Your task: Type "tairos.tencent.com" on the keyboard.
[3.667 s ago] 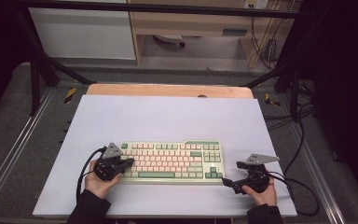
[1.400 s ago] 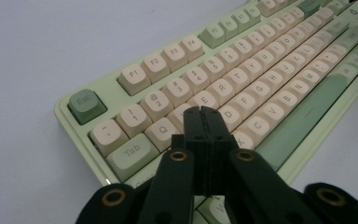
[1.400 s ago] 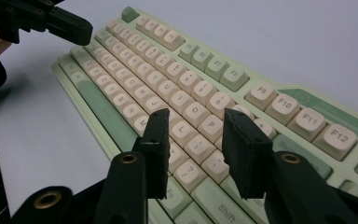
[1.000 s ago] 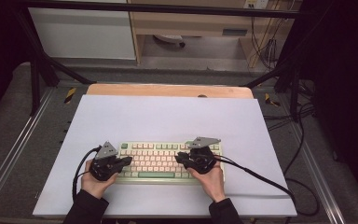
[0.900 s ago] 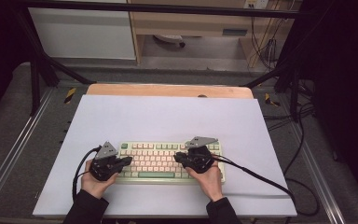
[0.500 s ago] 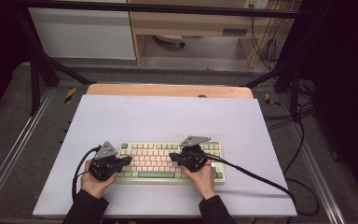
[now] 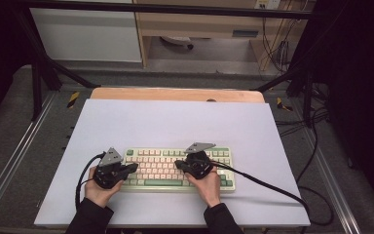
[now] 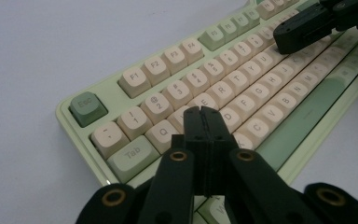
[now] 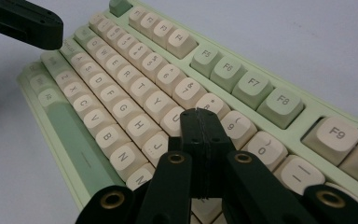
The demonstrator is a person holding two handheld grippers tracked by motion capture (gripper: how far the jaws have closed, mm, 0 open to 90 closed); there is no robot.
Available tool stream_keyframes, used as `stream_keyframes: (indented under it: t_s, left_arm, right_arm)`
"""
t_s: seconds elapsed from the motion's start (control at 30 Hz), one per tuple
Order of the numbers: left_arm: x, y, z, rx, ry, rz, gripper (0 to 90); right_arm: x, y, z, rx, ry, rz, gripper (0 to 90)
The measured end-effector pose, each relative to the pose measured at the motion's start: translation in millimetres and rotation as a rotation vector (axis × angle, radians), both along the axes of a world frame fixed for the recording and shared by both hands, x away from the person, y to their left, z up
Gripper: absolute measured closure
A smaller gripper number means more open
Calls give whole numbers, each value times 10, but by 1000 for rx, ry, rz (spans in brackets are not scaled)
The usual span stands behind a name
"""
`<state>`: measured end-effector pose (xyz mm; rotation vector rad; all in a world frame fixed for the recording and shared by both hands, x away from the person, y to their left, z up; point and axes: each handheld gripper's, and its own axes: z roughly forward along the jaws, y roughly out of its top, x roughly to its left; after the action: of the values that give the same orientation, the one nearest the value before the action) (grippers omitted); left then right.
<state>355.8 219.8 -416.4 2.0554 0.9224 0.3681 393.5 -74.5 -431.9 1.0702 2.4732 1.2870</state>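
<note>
A pale green keyboard [image 7: 160, 165] with cream keys lies on the near half of the white table top [image 7: 175, 122]. My left gripper [image 7: 135, 167] is shut with nothing in it, its tips just above the keys at the keyboard's left end. In the left gripper view the closed left gripper [image 8: 201, 113] hovers over the letter keys beside Tab on the keyboard [image 8: 242, 79]. My right gripper [image 7: 177, 164] is shut and empty over the middle of the keyboard. In the right gripper view the closed right gripper [image 9: 200, 115] hangs above the keys near the J key on the keyboard [image 9: 135, 88].
The right gripper's black cable [image 7: 268, 184] trails across the table top to the right. A wooden strip [image 7: 175, 94] borders the far edge. Metal frame rails [image 7: 14, 156] run along both sides, and loose cables [image 7: 316, 122] lie on the floor at right.
The right gripper has moved left along the keyboard, from its right part to the middle, and slightly lower. The left gripper has stayed where it was.
</note>
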Motion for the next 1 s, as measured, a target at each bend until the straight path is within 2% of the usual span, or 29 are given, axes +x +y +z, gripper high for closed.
stream_keyframes:
  t_s: [0.37,0.53,0.77,1.0]
  left_arm:
    - [-2,1,6,1,-1,1,900]
    - [-4,1,10,-1,-3,1,900]
    - [-12,-24,19,-1,-6,-2,900]
    - [-15,-71,31,6,-11,-6,900]
  right_arm:
    - [-12,21,-27,-16,-3,12,900]
    - [-40,-9,49,6,-23,18,900]
    - [-74,-98,189,-6,-46,20,900]
    - [-113,-195,225,-15,-37,25,900]
